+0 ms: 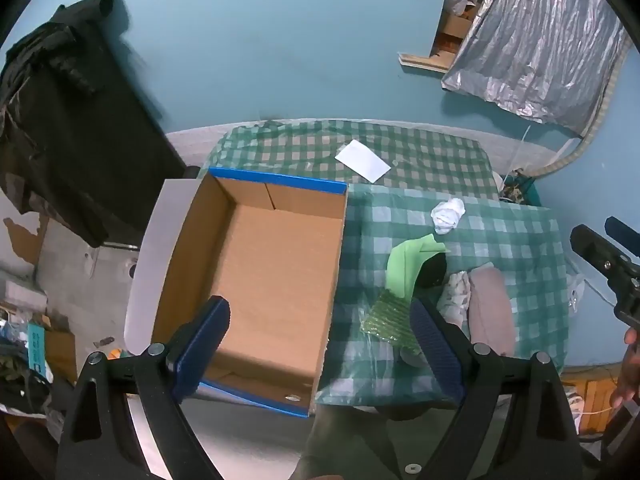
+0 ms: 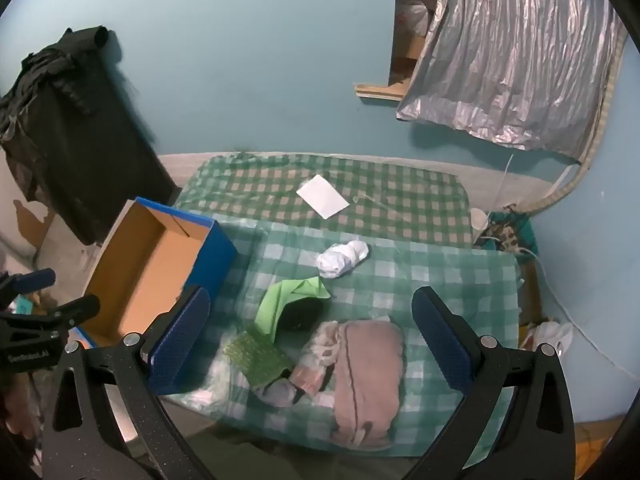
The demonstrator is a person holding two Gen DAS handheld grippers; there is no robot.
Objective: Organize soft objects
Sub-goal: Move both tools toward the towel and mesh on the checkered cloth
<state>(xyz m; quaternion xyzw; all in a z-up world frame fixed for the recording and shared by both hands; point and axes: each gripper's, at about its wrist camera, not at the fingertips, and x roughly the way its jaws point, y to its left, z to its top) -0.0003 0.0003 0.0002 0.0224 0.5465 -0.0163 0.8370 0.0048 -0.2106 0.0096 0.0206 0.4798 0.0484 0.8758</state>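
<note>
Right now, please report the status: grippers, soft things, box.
Left gripper open, right gripper open, both empty. Soft things in a pile on the checked cloth, none in the box. Nothing blocks the way.

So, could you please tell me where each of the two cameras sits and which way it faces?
Left wrist: on the left gripper, angled down at the empty cardboard box; its open fingers, the right gripper and a hand show.
Right wrist: on the right gripper, angled down at the pile of soft things; its open fingers and the left gripper show.
Shared: box, pile, white bundle, checked cloth.
</note>
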